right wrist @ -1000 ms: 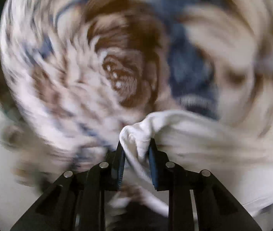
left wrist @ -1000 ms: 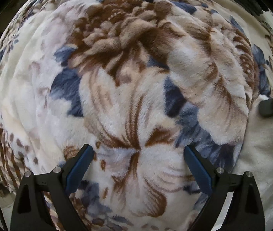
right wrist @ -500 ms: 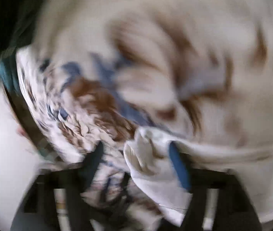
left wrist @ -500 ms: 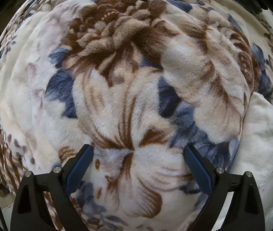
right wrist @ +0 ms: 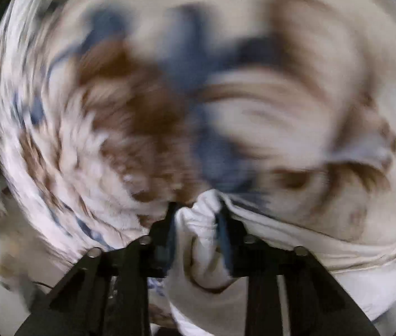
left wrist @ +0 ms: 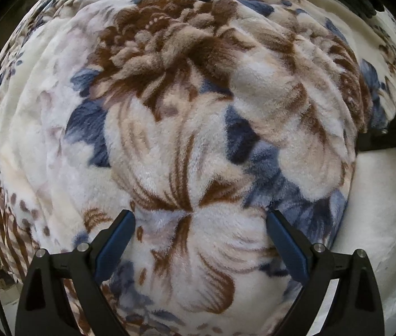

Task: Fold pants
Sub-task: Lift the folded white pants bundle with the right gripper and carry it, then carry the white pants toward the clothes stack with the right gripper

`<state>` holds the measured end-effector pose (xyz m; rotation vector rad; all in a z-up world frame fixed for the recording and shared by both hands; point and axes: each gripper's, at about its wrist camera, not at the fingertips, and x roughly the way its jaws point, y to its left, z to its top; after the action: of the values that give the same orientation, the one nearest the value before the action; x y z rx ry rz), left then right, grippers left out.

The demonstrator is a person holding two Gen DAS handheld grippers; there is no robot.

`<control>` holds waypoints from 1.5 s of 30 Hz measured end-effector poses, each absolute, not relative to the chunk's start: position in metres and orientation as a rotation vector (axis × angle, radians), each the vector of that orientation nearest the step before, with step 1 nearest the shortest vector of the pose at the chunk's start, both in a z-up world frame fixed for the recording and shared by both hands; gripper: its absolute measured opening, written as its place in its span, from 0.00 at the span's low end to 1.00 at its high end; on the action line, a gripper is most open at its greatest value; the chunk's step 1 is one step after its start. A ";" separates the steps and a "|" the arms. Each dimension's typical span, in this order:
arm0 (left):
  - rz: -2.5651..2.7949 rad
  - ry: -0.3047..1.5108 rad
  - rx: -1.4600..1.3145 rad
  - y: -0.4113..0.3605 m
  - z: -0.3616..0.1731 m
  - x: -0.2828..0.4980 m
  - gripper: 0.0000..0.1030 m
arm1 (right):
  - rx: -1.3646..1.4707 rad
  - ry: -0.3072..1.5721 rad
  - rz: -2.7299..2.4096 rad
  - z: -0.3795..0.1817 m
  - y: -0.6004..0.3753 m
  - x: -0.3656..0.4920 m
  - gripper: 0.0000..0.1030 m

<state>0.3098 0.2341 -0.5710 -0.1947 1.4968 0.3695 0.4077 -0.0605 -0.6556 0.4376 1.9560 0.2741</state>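
White pants point(right wrist: 200, 240) bunch between the closing right gripper point(right wrist: 196, 224), gathered for folding on the floral blanket point(left wrist: 170, 140), while the left gripper point(left wrist: 199, 240) hangs wide and empty.

- The plush floral blanket in cream, brown and blue point(left wrist: 186, 128) lies bare from nine to twelve o'clock.
- At three o'clock, the cream-white cloth pants point(left wrist: 377, 207) and the right claw point(left wrist: 388, 137) block passage.

right gripper point(right wrist: 196, 212) jaws closing again on pants point(right wrist: 200, 224)
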 end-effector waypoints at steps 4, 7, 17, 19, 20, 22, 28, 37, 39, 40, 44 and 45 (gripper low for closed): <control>0.359 1.497 -0.180 0.235 -0.570 0.311 0.94 | 0.405 1.954 0.318 -0.660 -0.065 0.390 0.32; 0.340 1.496 -0.181 0.229 -0.563 0.314 0.94 | 0.347 1.911 0.426 -0.646 -0.074 0.392 0.51; 0.194 1.449 -0.163 0.163 -0.511 0.330 0.94 | 0.349 1.641 0.255 -0.546 -0.229 0.348 0.80; 0.150 1.447 -0.144 0.143 -0.505 0.335 0.94 | 0.361 1.634 0.205 -0.551 -0.255 0.327 0.80; 0.127 1.449 -0.128 0.133 -0.503 0.339 0.94 | 0.362 1.635 0.165 -0.556 -0.278 0.310 0.80; 0.100 1.445 -0.092 0.116 -0.503 0.349 0.94 | 0.356 1.649 0.112 -0.573 -0.305 0.290 0.80; 0.099 1.462 0.041 0.093 -0.539 0.391 0.94 | 0.514 1.620 0.102 -0.619 -0.352 0.269 0.80; 0.155 1.494 0.033 0.094 -0.551 0.408 0.94 | 0.789 1.507 0.238 -0.628 -0.383 0.257 0.19; 0.138 1.490 0.020 0.101 -0.548 0.402 0.94 | 0.807 1.494 0.202 -0.622 -0.393 0.243 0.17; 0.126 1.493 0.000 0.102 -0.547 0.399 0.94 | 0.824 1.533 0.187 -0.633 -0.398 0.234 0.17; 0.145 1.488 0.020 0.097 -0.540 0.389 0.94 | 0.835 1.547 0.222 -0.631 -0.400 0.233 0.26; 0.145 1.477 0.015 0.099 -0.534 0.388 0.94 | 0.826 1.551 0.229 -0.624 -0.400 0.233 0.39</control>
<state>0.3877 0.0989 -0.5343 0.0152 1.4772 0.1448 0.2327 -0.3996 -0.6240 0.8263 1.5514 0.2293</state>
